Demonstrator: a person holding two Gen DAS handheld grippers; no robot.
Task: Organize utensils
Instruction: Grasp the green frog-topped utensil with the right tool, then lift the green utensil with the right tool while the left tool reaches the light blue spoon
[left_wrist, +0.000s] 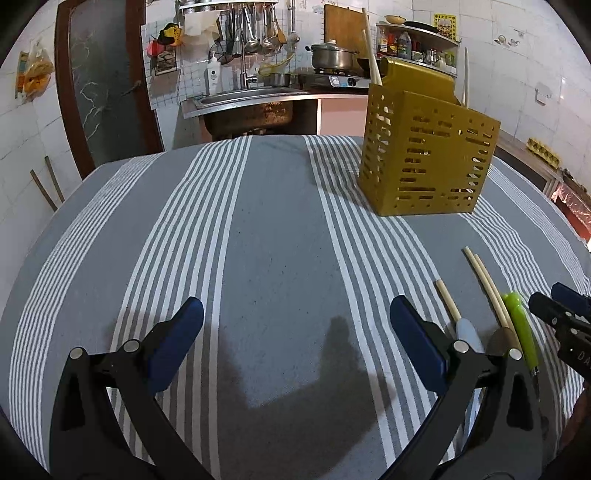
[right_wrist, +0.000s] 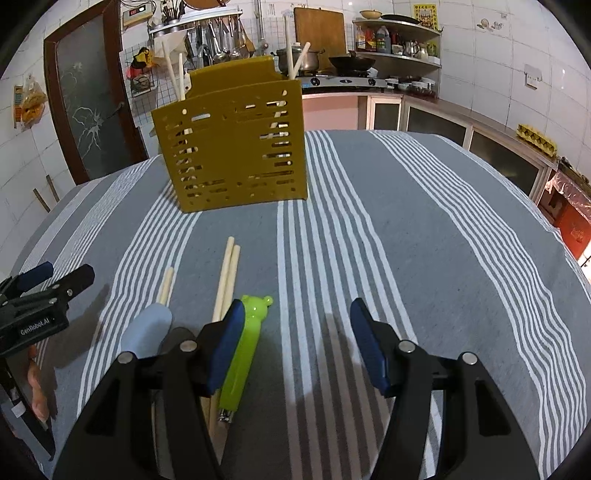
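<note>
On the grey striped tablecloth (right_wrist: 369, 240), a yellow perforated utensil holder (right_wrist: 232, 147) stood upright toward the far edge, with several pale utensil handles (right_wrist: 173, 77) projecting from its top. Nearer the cameras lay the loose items: a pair of chopsticks (right_wrist: 226, 277) side by side and touching, a green-handled utensil (right_wrist: 245, 343) just to their right, and a spatula with a pale blue head (right_wrist: 147, 330) and wooden handle to their left. The right gripper (right_wrist: 297, 321) was held low over the cloth, fingers spread apart and grasping nothing; its left finger (right_wrist: 227, 343) overlapped the green-handled utensil in view, though contact could not be confirmed. The left gripper (left_wrist: 295, 317) was positioned to the left of the items, fingers likewise released and holding nothing, over bare cloth.
</note>
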